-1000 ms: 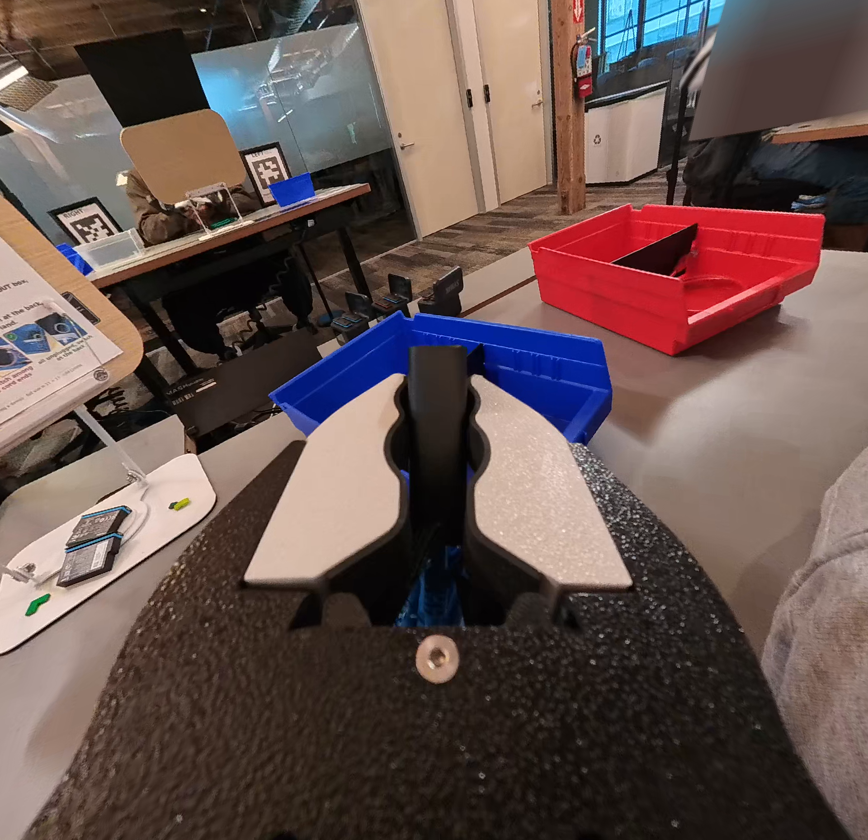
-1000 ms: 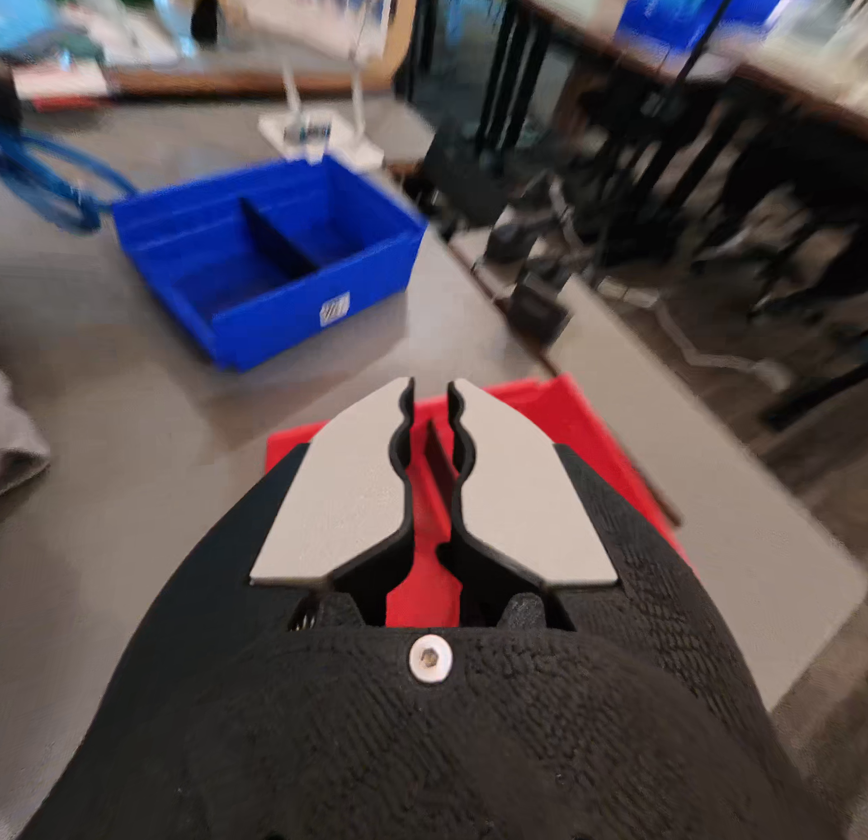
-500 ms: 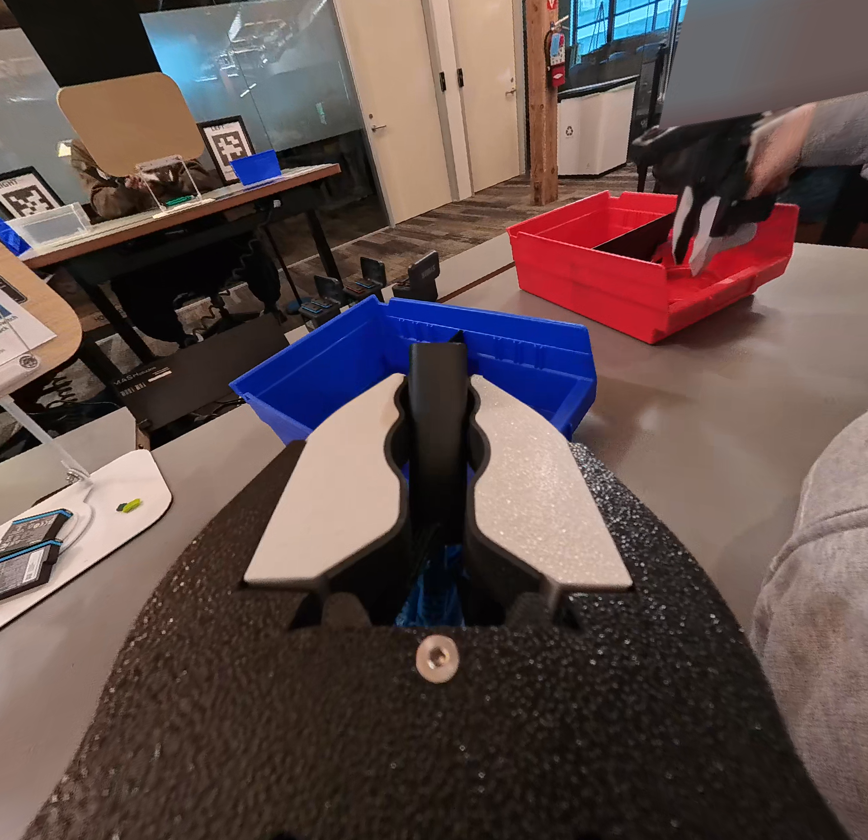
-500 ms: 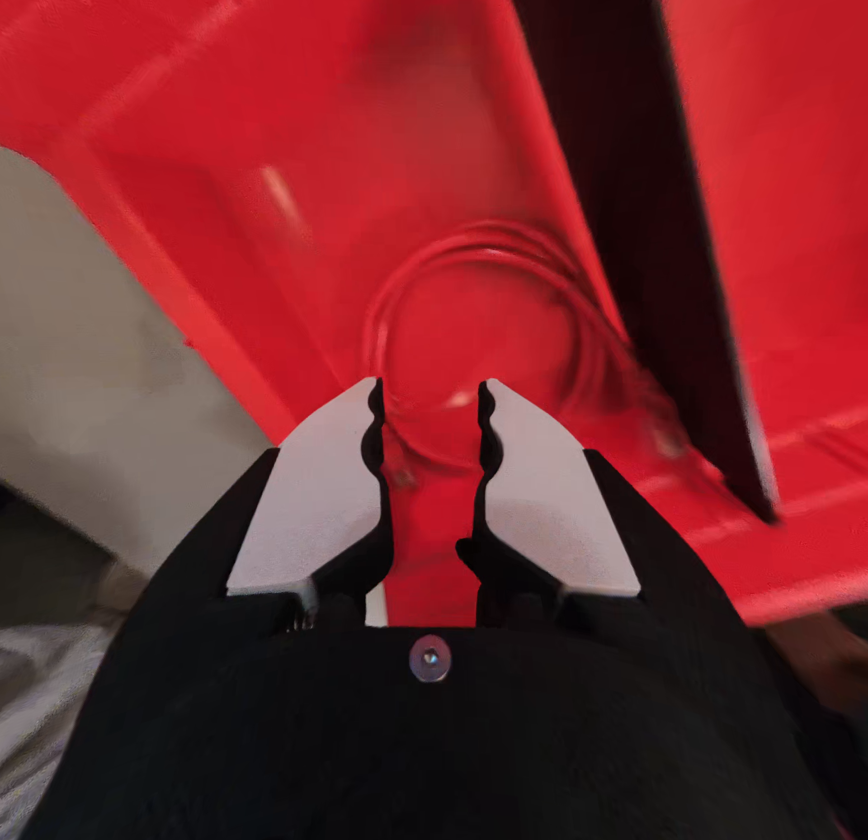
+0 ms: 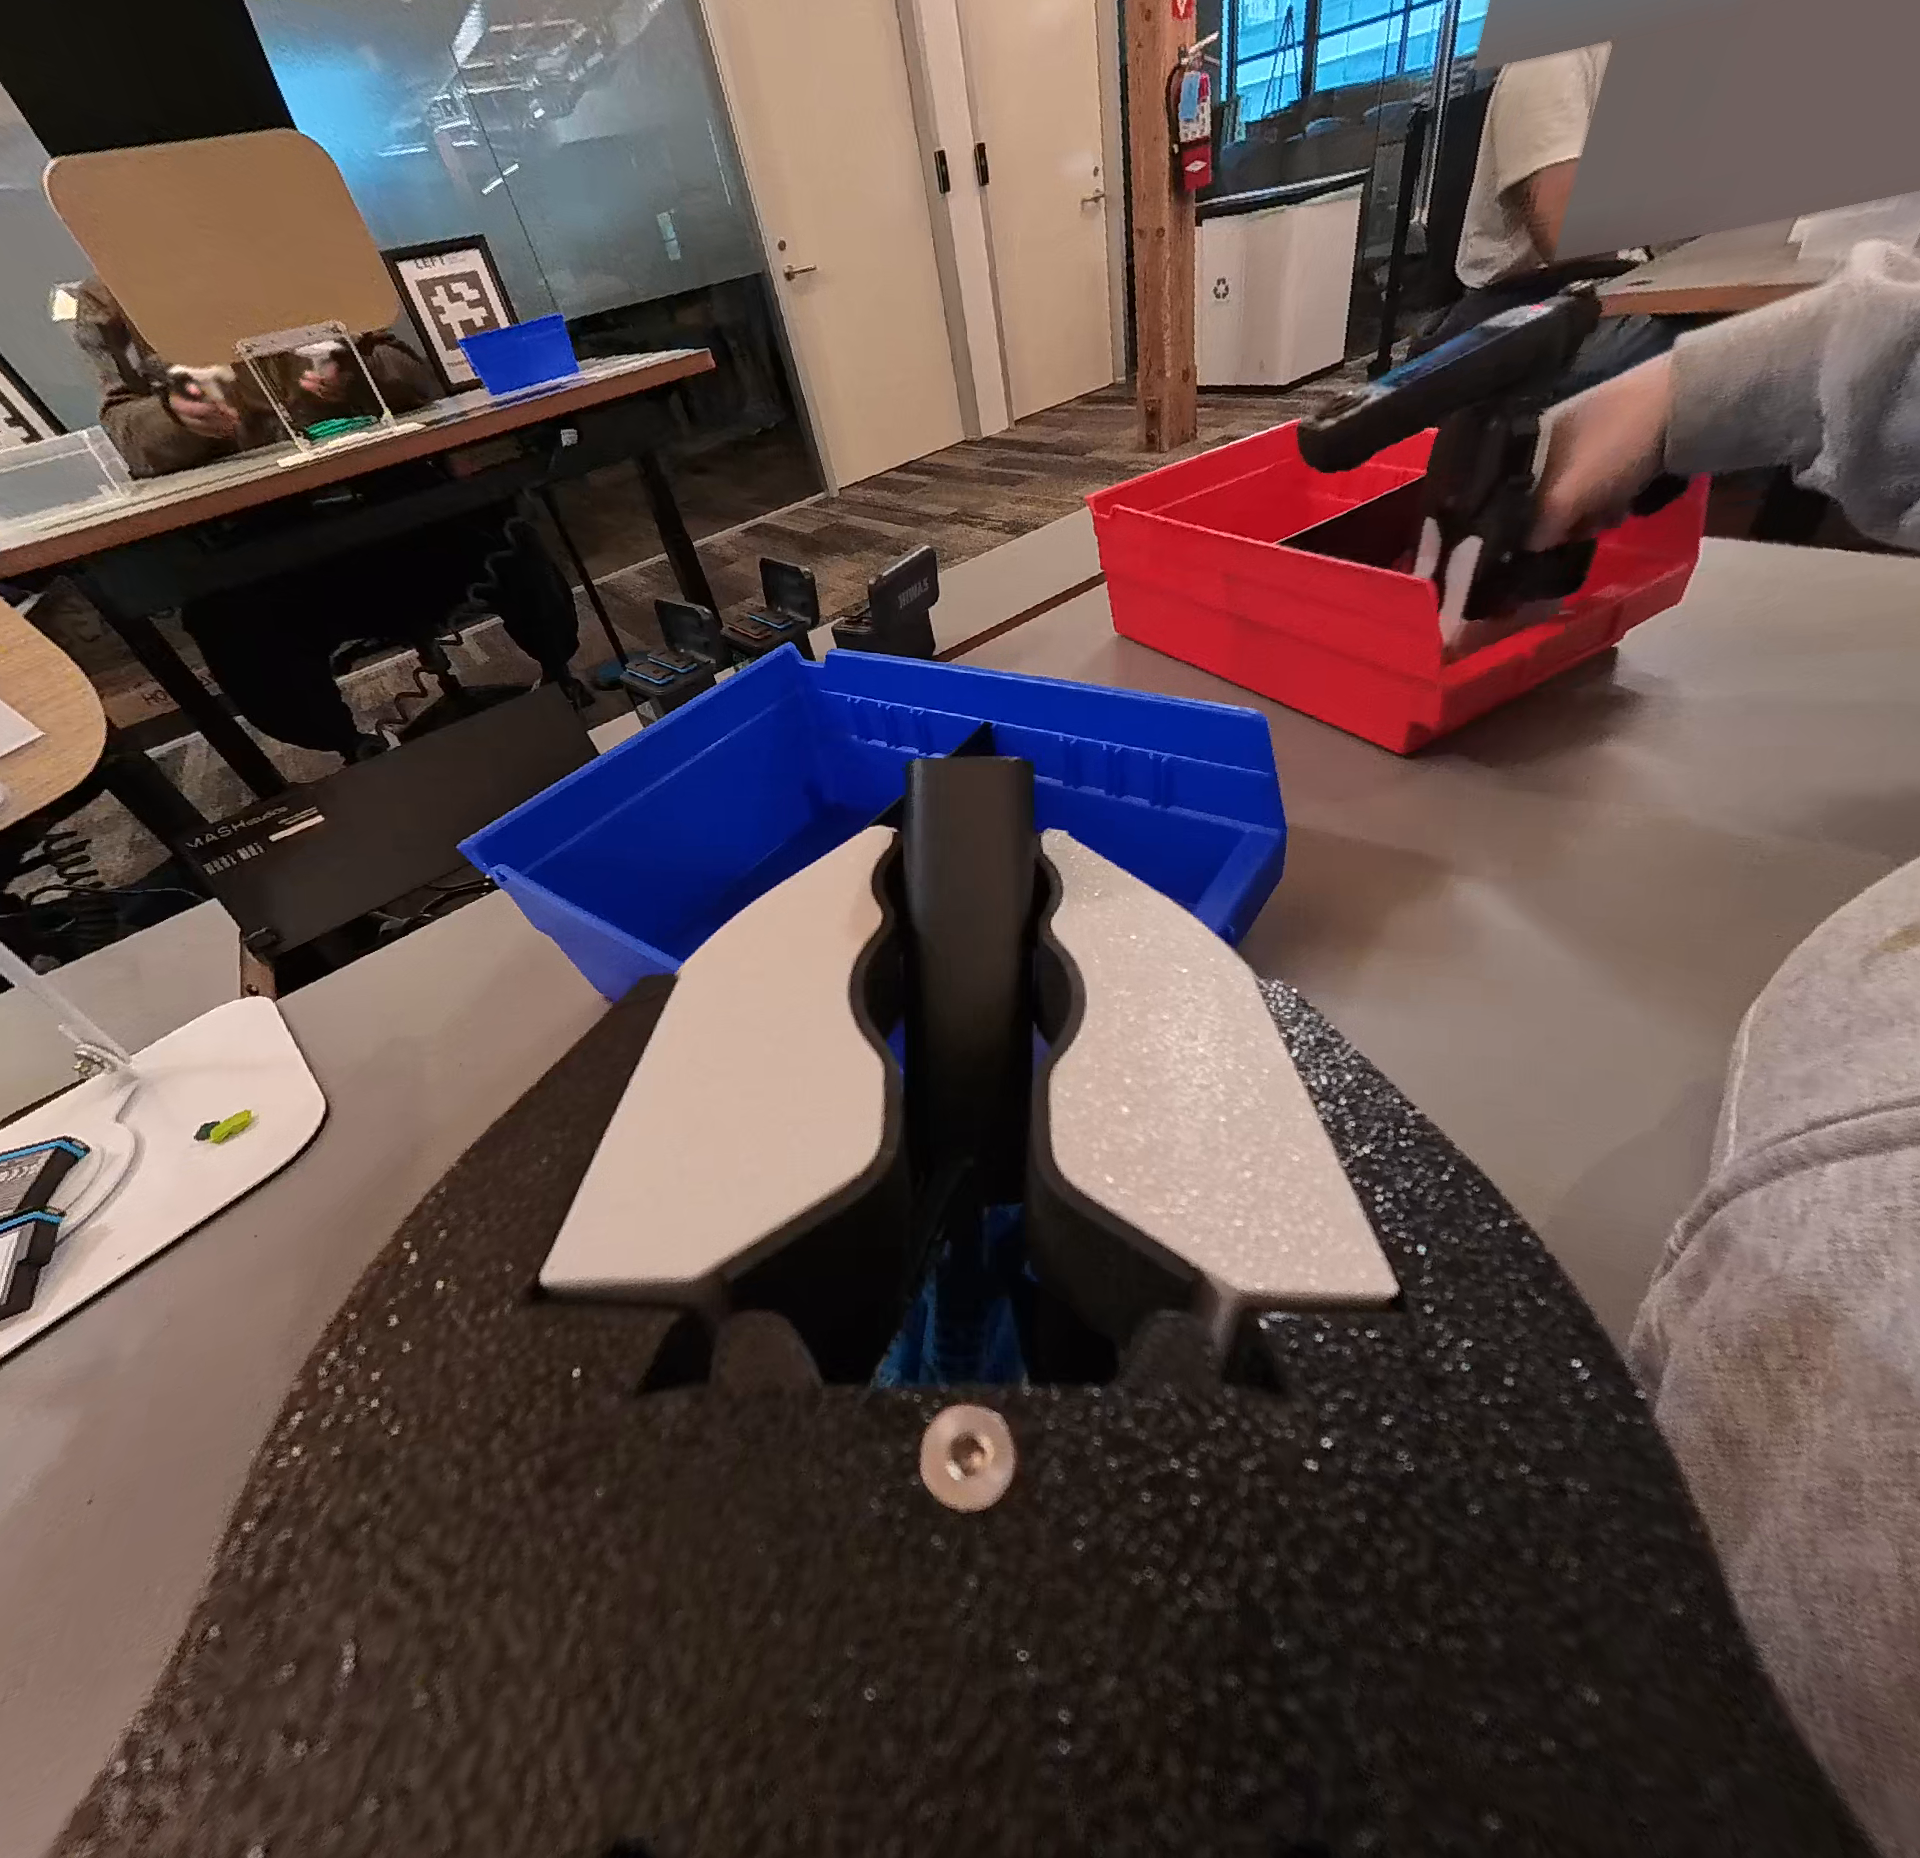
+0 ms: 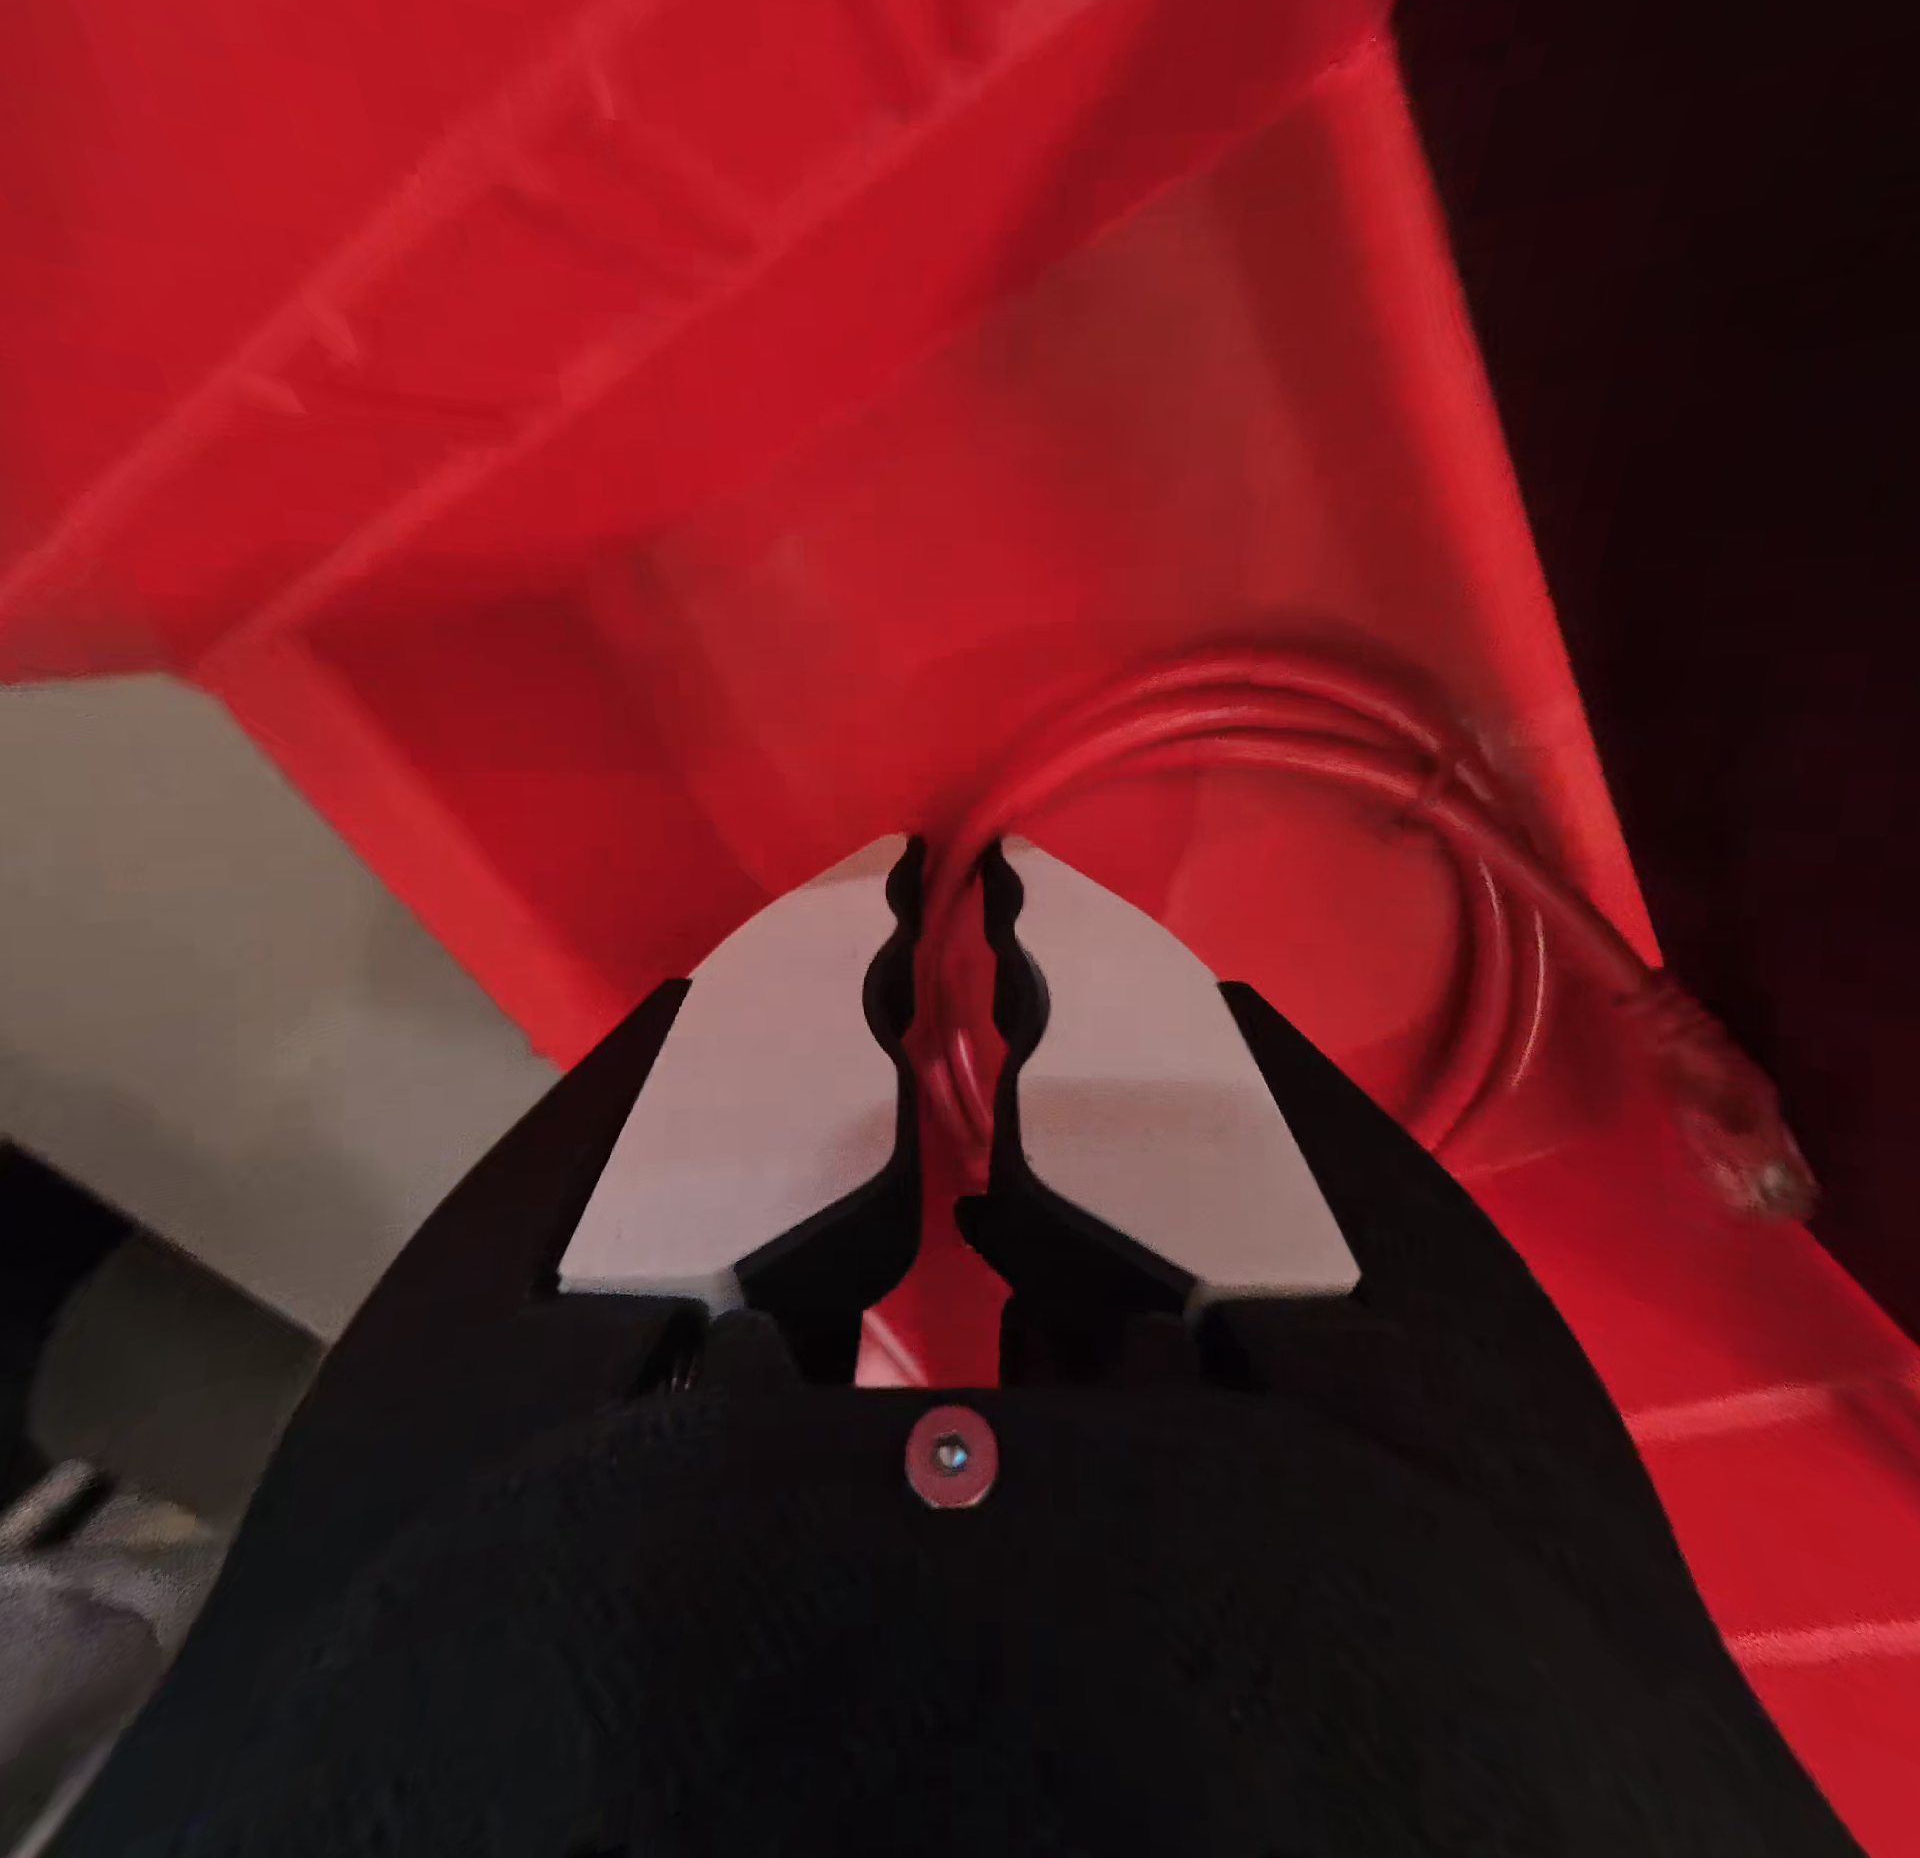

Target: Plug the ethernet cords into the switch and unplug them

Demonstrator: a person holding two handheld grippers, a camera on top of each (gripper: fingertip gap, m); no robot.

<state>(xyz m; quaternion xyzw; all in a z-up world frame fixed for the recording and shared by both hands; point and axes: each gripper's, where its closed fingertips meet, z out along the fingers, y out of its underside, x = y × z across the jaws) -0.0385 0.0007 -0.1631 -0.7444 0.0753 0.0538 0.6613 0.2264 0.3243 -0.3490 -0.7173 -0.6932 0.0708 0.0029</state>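
In the left wrist view my left gripper is shut on a black slab, the switch, seen edge-on and sticking out past the fingertips, above the near edge of an empty blue bin. Something blue shows below the jaws. My right gripper reaches down into the red bin. In the right wrist view it is shut on strands of a coiled red ethernet cord lying on the bin floor. The cord's clear plug lies at the right.
A black divider splits the red bin, right of the coil. A white mat with batteries lies at the left on the grey table. A grey sleeve is at the right. Another person sits at a far table. One gripper's finger ends stand about 45 cm off the other's.
My right gripper dropped into the red bin, went lower over the coil, and its jaws narrowed around the cord strands. The left gripper kept its hold on the switch and turned slightly left.
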